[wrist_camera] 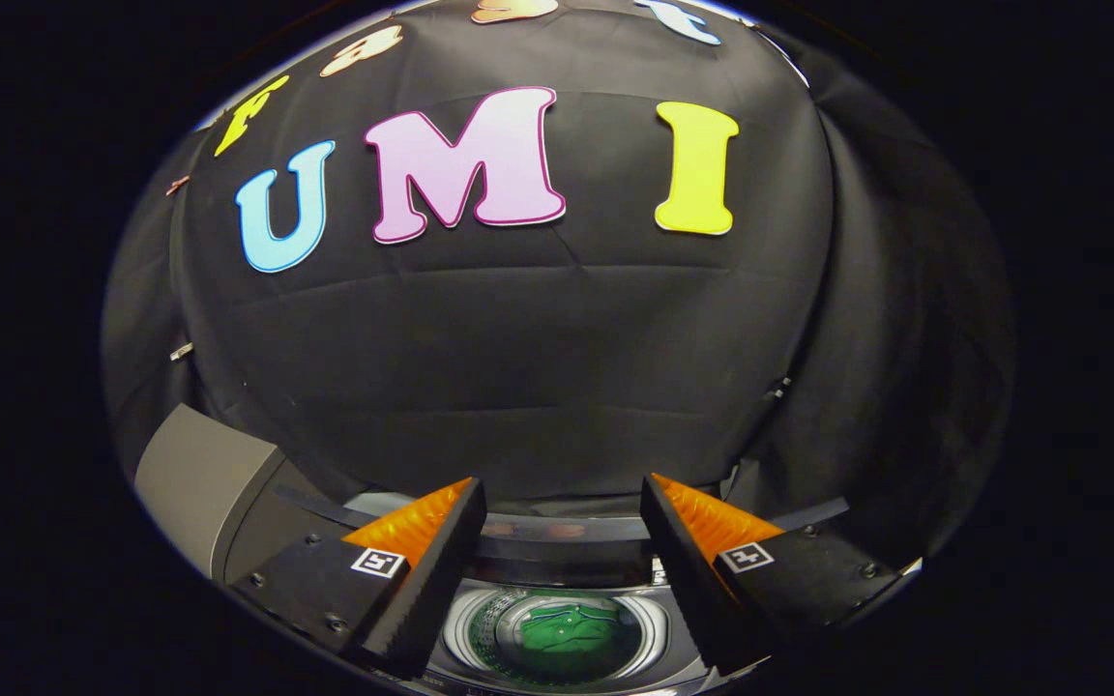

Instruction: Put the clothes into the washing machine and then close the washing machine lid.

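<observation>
Cloth, black and creased, hangs as the booth wall (557, 367) beyond everything we see in the gripper view, with a second panel of it folding round on one side. We cannot make out any floor or table. Below the wall stands one washing machine (557, 556), its lid (199, 474) a grey slab raised and tilted off to one side of the opening. We look down between the fingers into one round drum (465, 628), its pale perforated wall ringing the bottom. One green garment (571, 633) lies bunched in that drum, well below the fingertips. We count one gripper (562, 512); its two fingers stand wide apart above the open mouth of the machine, with nothing between them and neither one touching the clothes or the lid.
</observation>
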Demonstrator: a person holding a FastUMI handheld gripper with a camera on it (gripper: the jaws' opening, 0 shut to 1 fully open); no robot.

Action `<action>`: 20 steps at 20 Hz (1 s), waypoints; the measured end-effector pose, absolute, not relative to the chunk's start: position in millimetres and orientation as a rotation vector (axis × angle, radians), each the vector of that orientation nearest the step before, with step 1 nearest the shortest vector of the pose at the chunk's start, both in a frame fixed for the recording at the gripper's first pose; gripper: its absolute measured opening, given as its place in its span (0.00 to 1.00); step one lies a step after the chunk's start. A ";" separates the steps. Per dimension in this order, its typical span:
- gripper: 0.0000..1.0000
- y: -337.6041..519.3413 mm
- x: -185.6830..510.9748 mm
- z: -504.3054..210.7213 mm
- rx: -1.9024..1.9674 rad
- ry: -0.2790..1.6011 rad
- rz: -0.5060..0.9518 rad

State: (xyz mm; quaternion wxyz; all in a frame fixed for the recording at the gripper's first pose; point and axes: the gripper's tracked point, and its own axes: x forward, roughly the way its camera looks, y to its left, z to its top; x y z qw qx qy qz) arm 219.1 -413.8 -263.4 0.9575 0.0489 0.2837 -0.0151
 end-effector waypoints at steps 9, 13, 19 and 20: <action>1.00 -412.4 186.3 -263.6 0.077 0.631 -0.105; 1.00 -410.8 166.2 -269.8 0.076 0.663 -0.119; 0.99 -391.1 107.7 -300.6 0.121 0.892 -0.066; 1.00 -385.9 105.3 -298.6 0.125 0.879 -0.053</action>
